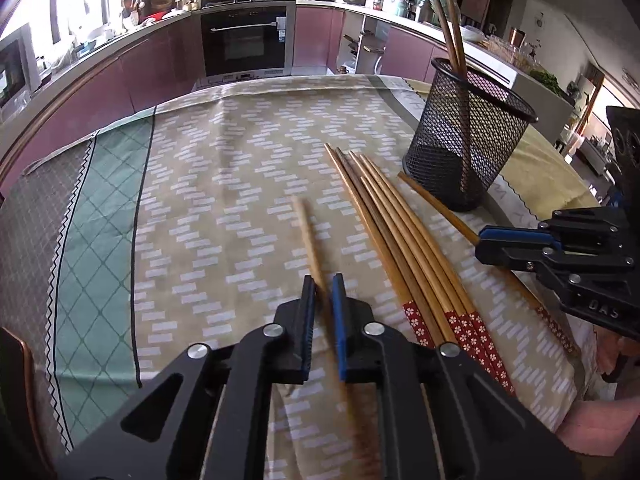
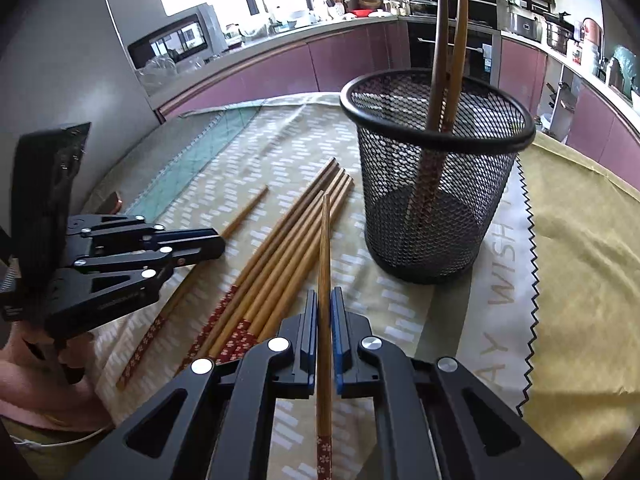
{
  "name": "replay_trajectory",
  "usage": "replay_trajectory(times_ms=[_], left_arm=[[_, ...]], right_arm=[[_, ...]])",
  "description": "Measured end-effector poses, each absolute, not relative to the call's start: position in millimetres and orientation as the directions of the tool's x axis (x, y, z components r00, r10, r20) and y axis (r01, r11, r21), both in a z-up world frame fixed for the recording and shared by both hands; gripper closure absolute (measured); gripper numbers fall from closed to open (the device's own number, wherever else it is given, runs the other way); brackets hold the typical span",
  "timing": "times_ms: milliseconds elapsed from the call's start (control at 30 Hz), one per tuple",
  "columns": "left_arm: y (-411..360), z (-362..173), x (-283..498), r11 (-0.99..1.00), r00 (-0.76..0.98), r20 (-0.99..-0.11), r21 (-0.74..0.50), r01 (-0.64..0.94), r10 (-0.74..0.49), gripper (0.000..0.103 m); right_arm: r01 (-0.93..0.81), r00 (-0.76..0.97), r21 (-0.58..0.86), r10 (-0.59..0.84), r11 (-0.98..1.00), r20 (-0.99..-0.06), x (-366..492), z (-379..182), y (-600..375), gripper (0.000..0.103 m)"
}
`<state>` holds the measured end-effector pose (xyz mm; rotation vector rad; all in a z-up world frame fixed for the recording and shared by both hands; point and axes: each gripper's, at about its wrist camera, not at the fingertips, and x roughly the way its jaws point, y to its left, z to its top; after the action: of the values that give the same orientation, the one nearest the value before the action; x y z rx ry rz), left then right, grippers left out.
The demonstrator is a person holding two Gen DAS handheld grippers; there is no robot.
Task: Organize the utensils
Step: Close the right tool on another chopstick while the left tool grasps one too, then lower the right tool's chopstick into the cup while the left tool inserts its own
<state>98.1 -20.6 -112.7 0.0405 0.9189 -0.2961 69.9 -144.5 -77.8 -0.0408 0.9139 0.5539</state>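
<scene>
Wooden chopsticks are gripped one per tool. The left gripper [image 1: 322, 280], at the lower centre of the left wrist view, is closed on a chopstick [image 1: 310, 236] whose tip points up the frame; that stick is blurred below the pads. The right gripper [image 2: 325, 296], at the lower centre of the right wrist view, is pinched on another chopstick [image 2: 325, 248], with its red flowered end seen at the bottom edge. A bundle [image 1: 392, 232] of loose chopsticks is laid on the tablecloth [image 1: 240, 152] at centre right of the left view, red ends toward the camera. A black mesh cup [image 2: 436, 172] is stood upright at the upper right of the right view, just beside the bundle's tips. Two chopsticks [image 2: 452, 40] are leaned inside it, tips upward.
</scene>
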Motion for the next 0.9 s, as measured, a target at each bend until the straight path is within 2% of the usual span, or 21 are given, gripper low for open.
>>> replay_trajectory(times_ms=[467, 900], left_arm=[[-14.3, -73.3, 86.2, 0.927, 0.603, -0.715, -0.182, 0.329, -0.355, 0.096], [-7.9, -12.7, 73.1, 0.873, 0.649, -0.591, -0.247, 0.421, -0.48, 0.096]], right_arm=[[-0.499, 0.519, 0.292, 0.551, 0.816, -0.654, 60.1, -45.2, -166.7, 0.097], [-0.486, 0.602, 0.358, 0.603, 0.797, -0.524, 58.9, -4.1, -205.8, 0.097]])
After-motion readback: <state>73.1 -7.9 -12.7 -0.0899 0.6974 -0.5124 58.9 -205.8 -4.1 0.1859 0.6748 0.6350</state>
